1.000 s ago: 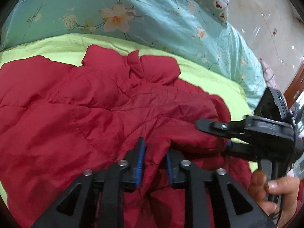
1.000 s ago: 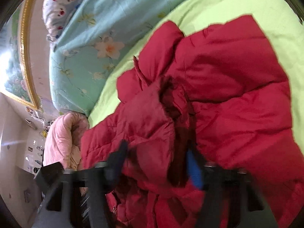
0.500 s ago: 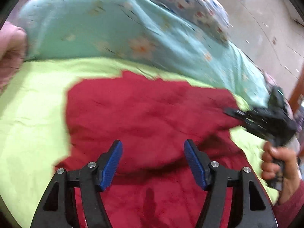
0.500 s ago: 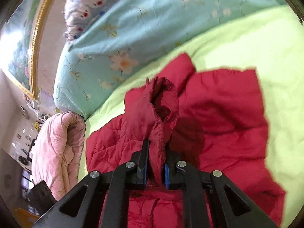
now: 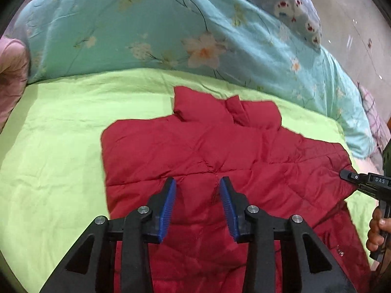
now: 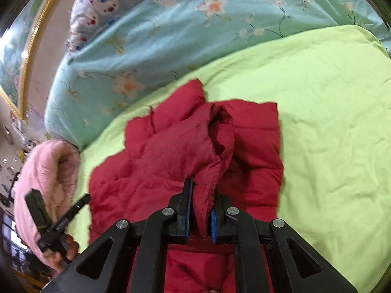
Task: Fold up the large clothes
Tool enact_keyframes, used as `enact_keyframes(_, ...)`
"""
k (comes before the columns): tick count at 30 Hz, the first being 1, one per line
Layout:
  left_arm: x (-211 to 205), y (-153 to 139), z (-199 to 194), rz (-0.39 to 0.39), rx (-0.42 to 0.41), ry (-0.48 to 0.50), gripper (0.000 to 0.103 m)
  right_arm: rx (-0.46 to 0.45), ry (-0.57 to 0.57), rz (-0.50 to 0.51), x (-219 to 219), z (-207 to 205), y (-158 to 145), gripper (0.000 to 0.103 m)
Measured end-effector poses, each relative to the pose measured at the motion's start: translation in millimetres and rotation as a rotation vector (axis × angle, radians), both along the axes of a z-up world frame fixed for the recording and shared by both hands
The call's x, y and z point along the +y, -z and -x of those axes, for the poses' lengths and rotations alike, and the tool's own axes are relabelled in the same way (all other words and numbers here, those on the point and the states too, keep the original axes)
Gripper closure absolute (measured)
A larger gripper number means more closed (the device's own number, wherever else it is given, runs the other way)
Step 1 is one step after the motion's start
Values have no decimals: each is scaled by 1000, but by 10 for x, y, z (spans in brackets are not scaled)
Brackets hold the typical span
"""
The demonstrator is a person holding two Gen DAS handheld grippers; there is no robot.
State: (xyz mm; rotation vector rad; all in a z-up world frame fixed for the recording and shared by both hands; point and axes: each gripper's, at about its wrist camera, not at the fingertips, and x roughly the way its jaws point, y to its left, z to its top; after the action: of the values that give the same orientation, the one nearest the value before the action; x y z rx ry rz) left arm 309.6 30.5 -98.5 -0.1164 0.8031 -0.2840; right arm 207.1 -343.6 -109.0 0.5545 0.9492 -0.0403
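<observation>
Right wrist: right gripper [image 6: 200, 207] pinches red jacket [image 6: 171, 151] sleeve, apparently.

Both the left gripper [image 5: 197, 190] and the right gripper [image 6: 200, 193] have black angular frames, silver round screws at the joints and ribbed blue pads [image 5: 168, 207] inside the fingers.

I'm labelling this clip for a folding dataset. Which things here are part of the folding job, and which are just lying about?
Part of the job:
- red padded jacket
- right gripper, shut on a jacket fold
- left gripper, jaws apart, nothing between them, having just been closing
- green sheet under the jacket

Just lying about:
- floral blue quilt
- cartoon-print pillow
- pink bedding
</observation>
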Motion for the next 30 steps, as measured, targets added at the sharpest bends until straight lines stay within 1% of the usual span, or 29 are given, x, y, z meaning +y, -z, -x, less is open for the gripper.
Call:
enact_keyframes(6, -63, 209, -202, -41, 38, 15, 67, 38, 7, 31, -37, -29, 219, 92)
enact_keyframes(9, -120, 301, -288, -64, 51, 19, 67, 62, -2, 70, 5, -48, 309, 92)
enact_keyframes(12, -157, 342, -332, -88, 51, 18, 67, 78, -1, 76, 22, -31, 355, 88)
enact_keyframes(13, -177, 340, -343, -98, 47, 18, 67, 74, 4, 77, 20, -18, 319, 81)
enact_keyframes(14, -193, 334, -328, -106, 44, 20, 67, 67, 12, 81, 31, -6, 268, 78)
enact_keyframes(16, -236, 341, -345, -126, 38, 25, 67, 12, 28, 161, 108, 56, -6, 75)
enact_keyframes(17, -241, 344, -334, -129, 36, 27, 67, -23, 28, 205, 176, 78, -130, 72)
enact_keyframes(18, -248, 348, -339, -128, 35, 26, 67, -67, 12, 256, 280, 95, -284, 69)
enact_keyframes(19, -244, 353, -337, -127, 34, 26, 67, -103, -20, 291, 393, 94, -402, 63)
enact_keyframes(20, -250, 357, -343, -128, 34, 25, 67, -122, -49, 318, 488, 68, -469, 58)
enact_keyframes(21, -255, 360, -339, -130, 33, 25, 67, -134, -75, 352, 584, 36, -517, 57)
enact_keyframes(23, -257, 365, -328, -139, 32, 27, 66, -142, -140, 434, 801, -75, -527, 54)
enact_keyframes(24, -258, 367, -319, -143, 31, 28, 66, -120, -168, 449, 853, -139, -480, 54)
enact_keyframes(25, -249, 369, -307, -142, 31, 29, 66, -82, -176, 487, 884, -207, -425, 54)
enact_keyframes(26, -237, 370, -296, -140, 32, 30, 66, -72, -159, 528, 880, -219, -435, 56)
enact_keyframes(27, -235, 370, -292, -137, 31, 30, 66, -86, -130, 542, 859, -191, -487, 57)
enact_keyframes(28, -233, 370, -285, -137, 29, 30, 66, -138, -77, 508, 768, -104, -634, 55)
enact_keyframes(30, -237, 382, -281, -141, 24, 28, 66, -224, -44, 441, 691, 6, -853, 54)
